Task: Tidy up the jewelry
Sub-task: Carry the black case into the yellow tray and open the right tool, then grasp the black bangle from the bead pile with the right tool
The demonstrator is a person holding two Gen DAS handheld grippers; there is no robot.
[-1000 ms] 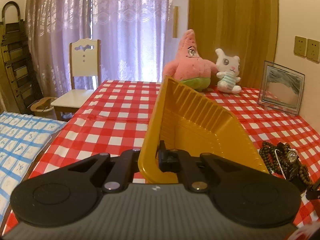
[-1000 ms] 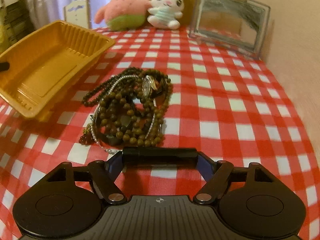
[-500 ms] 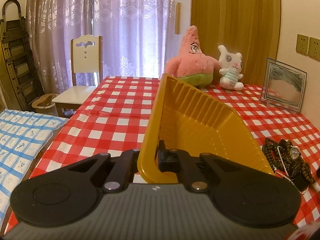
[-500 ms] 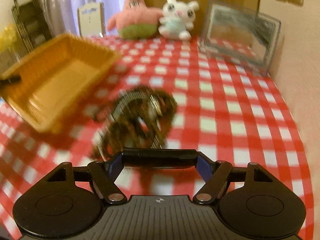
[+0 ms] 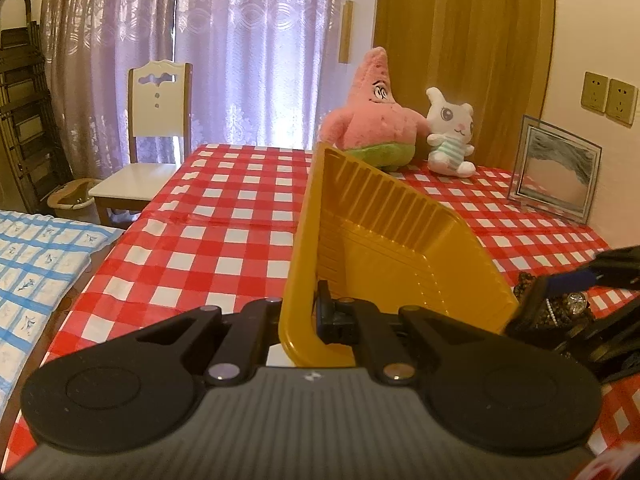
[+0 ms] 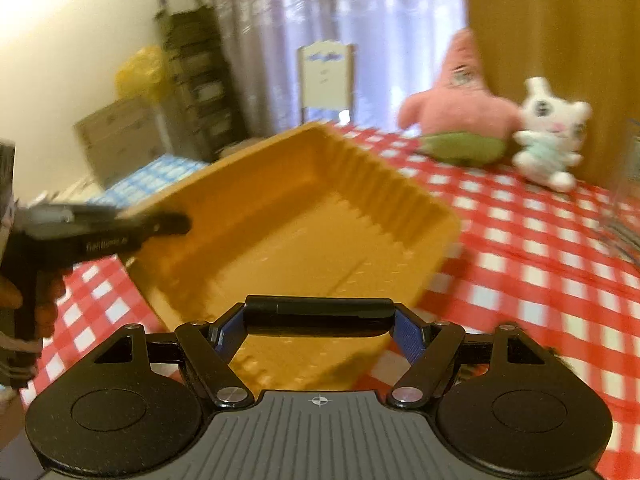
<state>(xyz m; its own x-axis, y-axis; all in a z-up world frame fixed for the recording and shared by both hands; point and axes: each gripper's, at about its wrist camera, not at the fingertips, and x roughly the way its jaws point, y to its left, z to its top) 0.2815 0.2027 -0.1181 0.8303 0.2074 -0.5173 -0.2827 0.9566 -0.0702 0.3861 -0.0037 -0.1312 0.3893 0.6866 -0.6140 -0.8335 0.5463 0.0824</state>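
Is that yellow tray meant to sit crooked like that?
No, the yellow tray is tipped up: the left gripper pinches its near rim, raising that side off the checked tablecloth. Nothing looks spilled or broken.

You see yellow-orange ribbed tray [image 5: 384, 240] on red-and-white checked tablecloth [image 5: 224, 216]; pink star plush [image 5: 372, 120] with green base; white bunny plush [image 5: 448, 136]; lilac patterned curtains [image 5: 240, 48]; blue-checked quilt [image 5: 36, 248]

table [image 5: 224, 208]: red-checked cloth | on it: two plush toys [image 5: 374, 120]; picture frame [image 5: 554, 174]; jewelry heap [image 5: 560, 308]
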